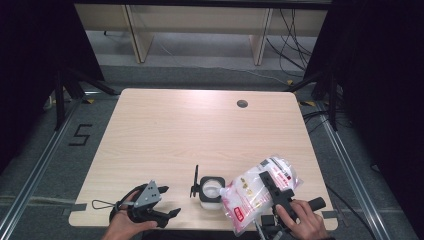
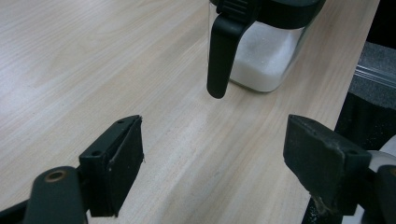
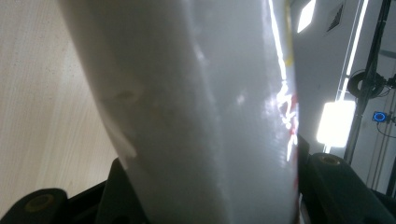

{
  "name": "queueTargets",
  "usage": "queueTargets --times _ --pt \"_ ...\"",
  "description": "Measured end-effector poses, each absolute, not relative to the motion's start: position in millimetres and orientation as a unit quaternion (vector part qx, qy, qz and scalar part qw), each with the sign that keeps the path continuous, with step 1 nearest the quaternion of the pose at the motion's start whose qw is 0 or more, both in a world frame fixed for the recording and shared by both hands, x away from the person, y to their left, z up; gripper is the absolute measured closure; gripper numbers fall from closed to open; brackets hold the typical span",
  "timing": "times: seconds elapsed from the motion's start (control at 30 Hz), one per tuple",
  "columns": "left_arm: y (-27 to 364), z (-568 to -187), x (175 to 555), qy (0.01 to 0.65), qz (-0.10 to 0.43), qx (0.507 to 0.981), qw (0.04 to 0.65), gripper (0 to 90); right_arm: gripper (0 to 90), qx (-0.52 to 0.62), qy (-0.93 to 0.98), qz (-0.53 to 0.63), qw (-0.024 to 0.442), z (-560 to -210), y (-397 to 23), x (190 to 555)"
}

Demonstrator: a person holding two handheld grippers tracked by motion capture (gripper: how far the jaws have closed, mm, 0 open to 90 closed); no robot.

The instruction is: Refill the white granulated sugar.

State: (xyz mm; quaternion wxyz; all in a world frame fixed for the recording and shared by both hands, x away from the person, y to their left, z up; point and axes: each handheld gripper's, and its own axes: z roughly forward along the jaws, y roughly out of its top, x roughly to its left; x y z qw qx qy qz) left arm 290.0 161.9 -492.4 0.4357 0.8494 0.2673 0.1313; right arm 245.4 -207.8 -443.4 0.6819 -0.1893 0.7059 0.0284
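High view: the right hand-held gripper (image 1: 272, 189) clamps a tilted white bag (image 1: 260, 192) over the open jar (image 1: 210, 192) near the bench's (image 1: 200, 130) front edge, apparently for pouring; left hand-held gripper (image 1: 167, 214) idles, jaws apart.

The table (image 1: 165, 130) lies open toward its far edge, while the jar (image 1: 210, 192) and the bag (image 1: 250, 192) crowd the near edge

right tongs (image 1: 274, 186) gripping plastic bag (image 1: 252, 192), tilted over jar (image 1: 210, 191)
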Motion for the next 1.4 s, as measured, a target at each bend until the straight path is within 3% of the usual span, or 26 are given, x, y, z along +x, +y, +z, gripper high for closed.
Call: queueTargets --times 1.4 --pt "164.3 -490.8 291.6 0.265 0.133 0.851 0.434 19.6 52.7 -0.177 0.714 0.029 0.677 -444.6 -207.2 244.6"
